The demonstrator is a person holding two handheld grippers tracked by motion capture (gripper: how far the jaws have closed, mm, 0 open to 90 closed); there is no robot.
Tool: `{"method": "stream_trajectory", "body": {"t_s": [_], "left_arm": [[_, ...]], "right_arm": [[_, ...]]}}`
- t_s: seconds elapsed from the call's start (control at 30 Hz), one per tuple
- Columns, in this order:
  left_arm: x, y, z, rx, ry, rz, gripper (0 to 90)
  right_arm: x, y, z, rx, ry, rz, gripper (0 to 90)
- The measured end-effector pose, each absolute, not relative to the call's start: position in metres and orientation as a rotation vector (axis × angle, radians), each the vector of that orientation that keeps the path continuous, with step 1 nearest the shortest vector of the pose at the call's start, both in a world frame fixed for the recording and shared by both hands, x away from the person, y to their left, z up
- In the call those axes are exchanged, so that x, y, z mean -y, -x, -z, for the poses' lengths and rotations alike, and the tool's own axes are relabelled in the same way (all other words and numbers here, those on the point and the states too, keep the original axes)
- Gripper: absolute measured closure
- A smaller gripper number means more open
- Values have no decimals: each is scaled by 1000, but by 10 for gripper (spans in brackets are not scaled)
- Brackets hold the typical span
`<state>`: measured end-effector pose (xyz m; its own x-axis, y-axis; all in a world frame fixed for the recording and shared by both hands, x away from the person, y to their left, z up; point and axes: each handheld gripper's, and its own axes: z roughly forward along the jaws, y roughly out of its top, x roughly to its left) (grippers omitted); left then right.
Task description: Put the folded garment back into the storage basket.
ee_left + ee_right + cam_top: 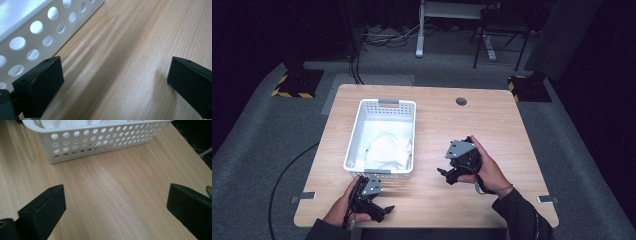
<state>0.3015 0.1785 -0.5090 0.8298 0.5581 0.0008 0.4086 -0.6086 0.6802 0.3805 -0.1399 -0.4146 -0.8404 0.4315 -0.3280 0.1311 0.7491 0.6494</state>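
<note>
The cloth [387, 150] lay crumpled inside the basket [357, 127] at the left of the table [492, 125] — judged from that, the putting-away looked done, with little left but to draw the hands back. The left gripper [384, 209] sat low by the basket's near end, jaws spread wide over bare wood, holding nothing. The right gripper [443, 173] rested well to the basket's right, its jaws spread too and empty — its own view looked across the tabletop at the basket's perforated wall [100, 142]. No brand, label or writing could be read anywhere.
</note>
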Motion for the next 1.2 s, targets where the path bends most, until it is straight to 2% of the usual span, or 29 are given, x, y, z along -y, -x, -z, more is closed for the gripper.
{"method": "stream_trajectory", "body": {"t_s": [1.2], "left_arm": [[-179, -302, 509, -703, -2308, -278, 5]], "right_arm": [[202, -361, 448, -2481, -547, -746, 22]]}}
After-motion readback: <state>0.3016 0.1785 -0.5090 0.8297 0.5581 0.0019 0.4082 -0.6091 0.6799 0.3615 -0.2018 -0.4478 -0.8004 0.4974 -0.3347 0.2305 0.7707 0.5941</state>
